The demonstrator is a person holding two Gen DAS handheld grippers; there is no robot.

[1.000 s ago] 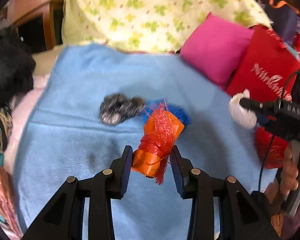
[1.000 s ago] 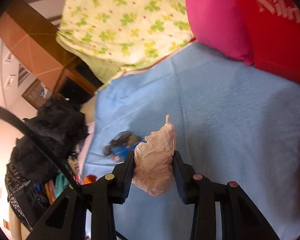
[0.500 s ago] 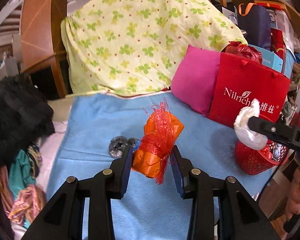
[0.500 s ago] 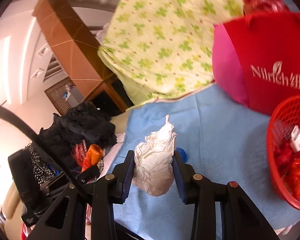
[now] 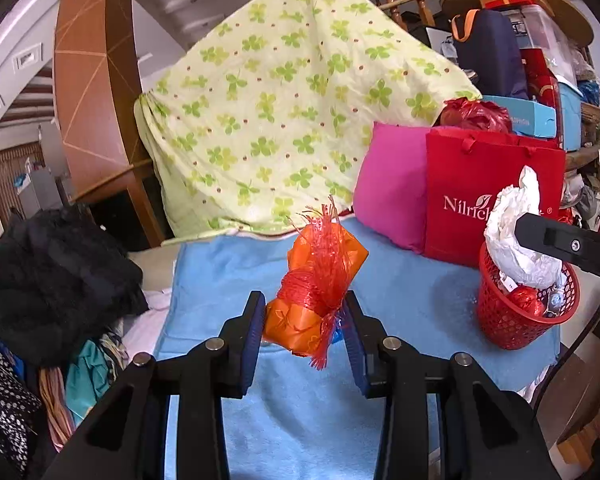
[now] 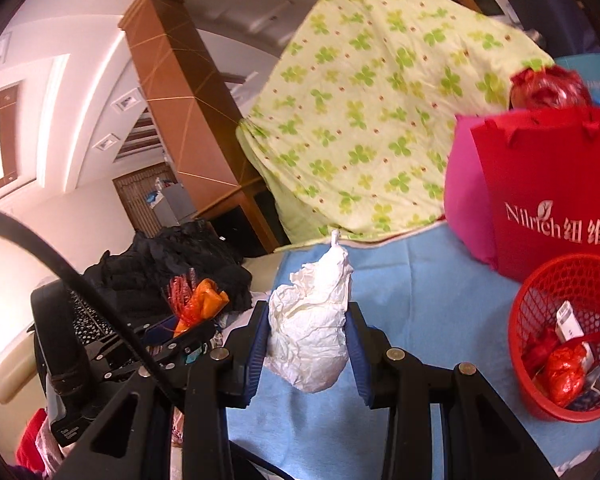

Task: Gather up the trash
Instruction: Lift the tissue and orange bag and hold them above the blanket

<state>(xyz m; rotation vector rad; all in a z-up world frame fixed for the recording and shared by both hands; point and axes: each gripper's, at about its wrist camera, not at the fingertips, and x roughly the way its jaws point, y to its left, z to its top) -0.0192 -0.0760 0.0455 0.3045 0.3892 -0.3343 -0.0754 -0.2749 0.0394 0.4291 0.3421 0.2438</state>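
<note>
left wrist: orange wrapper [image 5: 314, 292] clamped between left claw [image 5: 305, 322].

The left claw [image 5: 305, 320] is closed on an orange wrapper [image 5: 314, 280] and holds it raised, to the left of the red basket [image 5: 512, 320]. The right claw [image 6: 308, 344] is closed on a white crumpled paper [image 6: 312, 332], also raised, just left of the same basket and nearer to it than the left claw.
</note>
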